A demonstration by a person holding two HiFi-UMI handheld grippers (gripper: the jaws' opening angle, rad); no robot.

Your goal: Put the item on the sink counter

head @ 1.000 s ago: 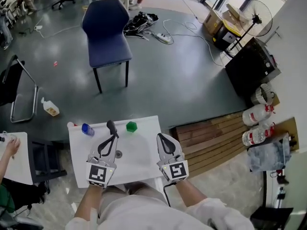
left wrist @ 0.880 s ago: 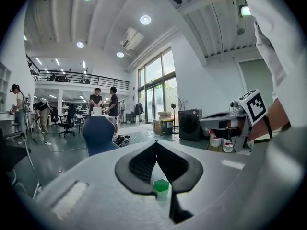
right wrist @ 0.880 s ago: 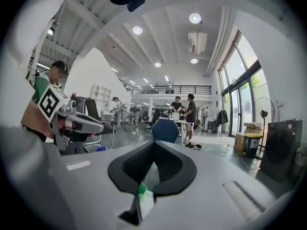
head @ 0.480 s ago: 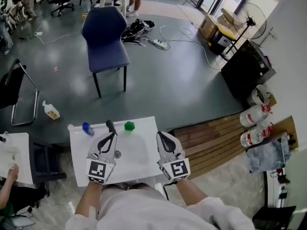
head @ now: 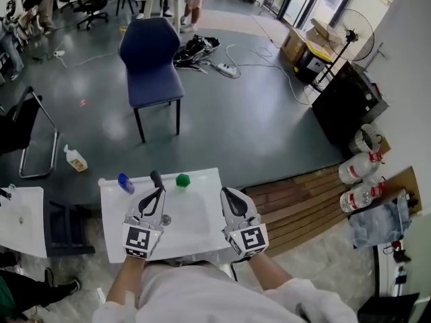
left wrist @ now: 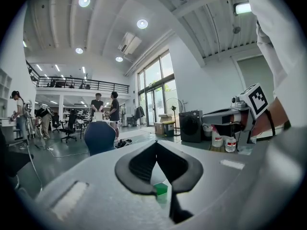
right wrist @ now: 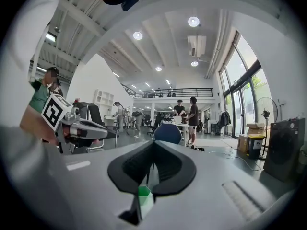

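Note:
A small green item (head: pixel 182 180) stands on the white sink counter (head: pixel 112 210) behind the basin, with a blue item (head: pixel 126 182) to its left by the black tap (head: pixel 155 178). My left gripper (head: pixel 159 192) hangs shut and empty over the basin's left side. My right gripper (head: pixel 228 194) is shut and empty at the counter's right edge. Through the left gripper's (left wrist: pixel 156 147) closed jaws the green item (left wrist: pixel 160 189) shows below. The right gripper view has the same green item (right wrist: pixel 144 191) under its gripper (right wrist: pixel 153 145).
The basin's drain (head: pixel 166 219) lies below the left gripper. A blue chair (head: pixel 151 62) stands on the grey floor beyond the counter, and a bottle (head: pixel 76 159) at the left. Wooden slats (head: pixel 296 194) and water bottles (head: pixel 360 167) lie to the right.
The head view has shifted a little, and the person's hand at the left edge has gone out of sight. Both grippers stay shut over the sink.

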